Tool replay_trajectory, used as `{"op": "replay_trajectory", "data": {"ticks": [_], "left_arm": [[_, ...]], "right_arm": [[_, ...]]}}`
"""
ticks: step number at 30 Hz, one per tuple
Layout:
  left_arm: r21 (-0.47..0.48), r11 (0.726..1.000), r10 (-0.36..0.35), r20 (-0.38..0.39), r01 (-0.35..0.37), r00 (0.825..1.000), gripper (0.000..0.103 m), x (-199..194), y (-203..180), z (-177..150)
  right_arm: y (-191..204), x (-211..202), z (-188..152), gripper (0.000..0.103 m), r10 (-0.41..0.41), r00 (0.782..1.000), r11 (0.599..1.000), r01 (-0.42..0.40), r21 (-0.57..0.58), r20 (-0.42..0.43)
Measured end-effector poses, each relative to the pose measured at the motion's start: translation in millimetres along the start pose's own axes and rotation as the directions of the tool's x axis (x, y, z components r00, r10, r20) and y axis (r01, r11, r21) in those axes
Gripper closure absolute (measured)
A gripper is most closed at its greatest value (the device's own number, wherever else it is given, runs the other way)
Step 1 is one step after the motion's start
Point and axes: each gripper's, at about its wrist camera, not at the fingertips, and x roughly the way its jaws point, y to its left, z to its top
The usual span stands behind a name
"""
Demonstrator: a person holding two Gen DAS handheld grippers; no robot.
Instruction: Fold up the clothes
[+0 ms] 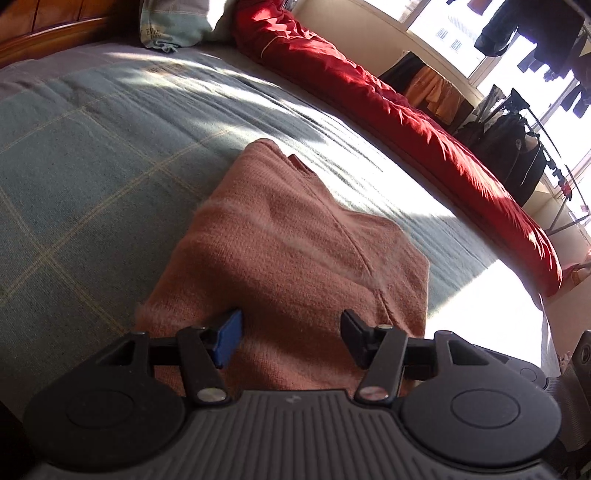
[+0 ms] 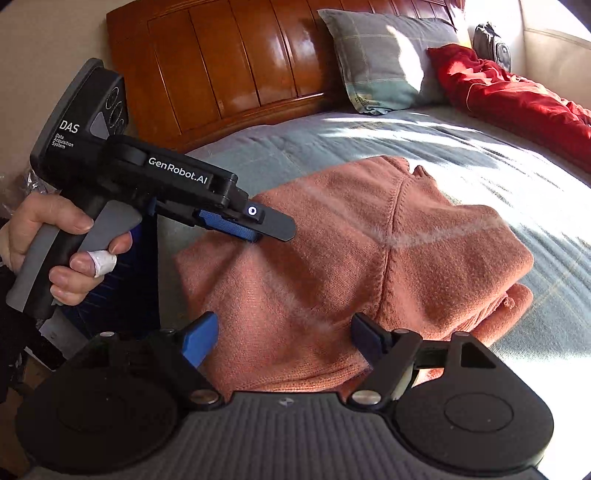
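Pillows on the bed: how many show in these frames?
1. The plaid pillow leans against the wooden headboard, beside the red quilt; the left wrist view shows the same pillow. Others may lie hidden beyond the frame.

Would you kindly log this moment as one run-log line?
task: fold clothes | item: orange sweater folded on bed | left claw: open, over sweater | right claw: open, over sweater | grasp: none
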Motion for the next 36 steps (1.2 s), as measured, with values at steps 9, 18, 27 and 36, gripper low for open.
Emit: {"op": "replay_trajectory", "data": {"ticks": [9, 18, 27, 36], "left_arm": [[0.026, 1.0, 0.01, 0.043, -0.011, 0.999, 0.045, 34, -16, 56], [0.045, 0.997, 0.064, 0.01, -0.064, 0.998, 0.044, 73, -5, 61], [0.008, 0.999, -0.035, 0.012, 0.035, 0.999, 0.045, 53, -21, 60], [0.147, 0.967, -0.202, -0.055, 0.208, 0.978, 0.043, 86, -100, 53]], "right_arm": [[-1, -1, -6, 0.018, 0.021, 1.0, 1.0, -0.022, 0.012, 0.017], [-5, -2, -13, 0.017, 0.049, 0.998, 0.998, -0.05, 0.028, 0.032], [-16, -50, -16, 0.017, 0.052, 0.99, 0.995, -0.062, 0.073, 0.132], [-51, -92, -52, 0.01, -0.014, 0.994, 0.959, -0.017, 0.282, 0.106]]}}
